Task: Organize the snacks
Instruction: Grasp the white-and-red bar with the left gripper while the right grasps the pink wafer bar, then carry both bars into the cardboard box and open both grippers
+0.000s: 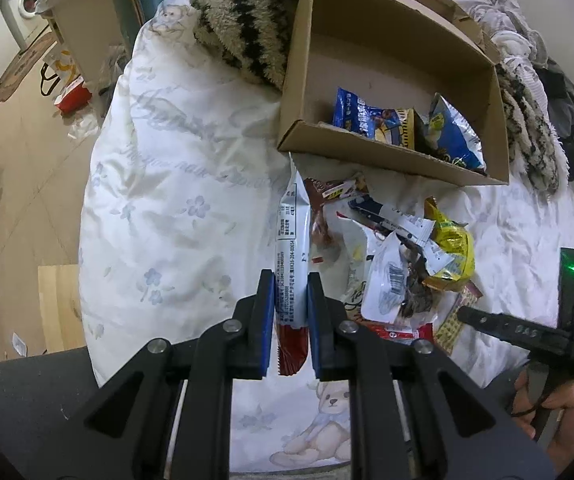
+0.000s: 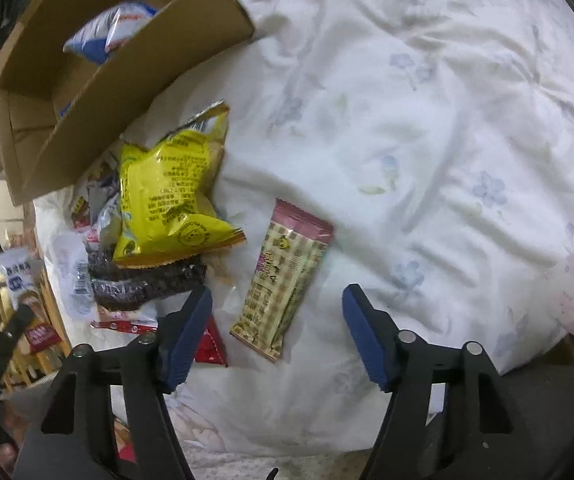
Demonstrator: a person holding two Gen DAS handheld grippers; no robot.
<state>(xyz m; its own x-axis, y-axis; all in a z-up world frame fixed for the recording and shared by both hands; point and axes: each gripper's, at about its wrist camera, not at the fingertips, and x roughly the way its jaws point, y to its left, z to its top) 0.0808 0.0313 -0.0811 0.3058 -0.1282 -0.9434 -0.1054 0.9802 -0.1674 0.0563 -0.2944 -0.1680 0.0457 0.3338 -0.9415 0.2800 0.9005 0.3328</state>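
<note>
A: What's in my left tongs (image 1: 290,312)?
B: They're clamped on the white packet (image 1: 293,240), just short of the cardboard box (image 1: 391,160).
A: My right tongs (image 2: 277,332) gape empty. I'll lift high over the box's wall.

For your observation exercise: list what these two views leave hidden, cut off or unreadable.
- Left wrist view: the cardboard box's near wall hides the lower parts of the blue snack bags.
- Left wrist view: print on the white packet in the left gripper is too small.
- Right wrist view: the yellow bag covers the pile beneath.
</note>
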